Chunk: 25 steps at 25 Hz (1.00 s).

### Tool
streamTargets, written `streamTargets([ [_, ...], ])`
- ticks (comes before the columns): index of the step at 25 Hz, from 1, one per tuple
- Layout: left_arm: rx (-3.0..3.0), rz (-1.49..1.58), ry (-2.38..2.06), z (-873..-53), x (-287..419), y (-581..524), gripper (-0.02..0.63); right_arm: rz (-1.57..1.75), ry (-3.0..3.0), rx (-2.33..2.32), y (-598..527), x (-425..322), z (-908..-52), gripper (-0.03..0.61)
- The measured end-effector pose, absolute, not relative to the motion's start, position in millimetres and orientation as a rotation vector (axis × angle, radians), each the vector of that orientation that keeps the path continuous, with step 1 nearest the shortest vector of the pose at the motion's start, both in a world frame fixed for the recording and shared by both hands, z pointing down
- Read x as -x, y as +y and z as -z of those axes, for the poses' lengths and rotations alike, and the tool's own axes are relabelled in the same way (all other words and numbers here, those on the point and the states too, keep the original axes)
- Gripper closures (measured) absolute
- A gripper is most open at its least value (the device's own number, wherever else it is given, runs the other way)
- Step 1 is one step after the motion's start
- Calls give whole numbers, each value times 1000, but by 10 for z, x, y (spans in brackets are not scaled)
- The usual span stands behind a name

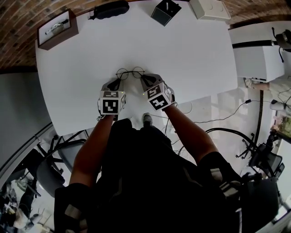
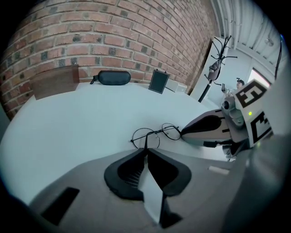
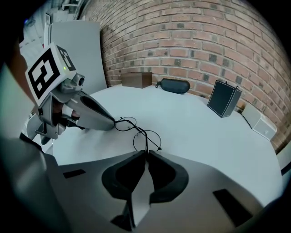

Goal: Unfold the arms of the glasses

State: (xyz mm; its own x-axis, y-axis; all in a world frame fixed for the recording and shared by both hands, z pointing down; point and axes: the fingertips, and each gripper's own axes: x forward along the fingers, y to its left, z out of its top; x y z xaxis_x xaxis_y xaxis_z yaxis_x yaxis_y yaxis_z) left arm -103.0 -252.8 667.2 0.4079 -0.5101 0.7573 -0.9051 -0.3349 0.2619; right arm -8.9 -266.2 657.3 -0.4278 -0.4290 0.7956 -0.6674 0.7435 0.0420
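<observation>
Jaws of the left gripper (image 2: pixel 146 150) are pressed together at the tips, pinching one thin wire arm of the glasses (image 2: pixel 146 136) just behind the lens nearest them. Those of the right gripper (image 3: pixel 145 152) are closed the same way on the other wire arm, which runs up from the tips to the hinge beside its lens. In the head view the left gripper (image 1: pixel 119 81) and the right gripper (image 1: pixel 143 78) come in from the person's side and angle toward each other. Their marker cubes face the camera, and the round, wire-rimmed glasses (image 1: pixel 131 72) sit between the two sets of tips with the lenses side by side. The frame lies low on the white table (image 1: pixel 182 54), near its front edge; whether it rests on the surface or is lifted just clear cannot be told. Each gripper's pale body shows in the other's view, just beside the glasses. Well apart from them, along the far edge of the table, stand a wooden box (image 1: pixel 57 29) at the left corner, a black glasses case (image 1: pixel 111 9), a small dark box (image 1: pixel 166 11) and a white box (image 1: pixel 209 8). A brick wall (image 2: pixel 113 36) rises behind them.
</observation>
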Motion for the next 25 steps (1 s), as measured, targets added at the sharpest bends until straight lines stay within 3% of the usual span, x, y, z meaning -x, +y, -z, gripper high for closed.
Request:
streamTargets([
  [25, -2087, -751, -1284, -6384, 854, -2289, 580, -229, -2255, -757, -2372, 238, -6170, 557],
])
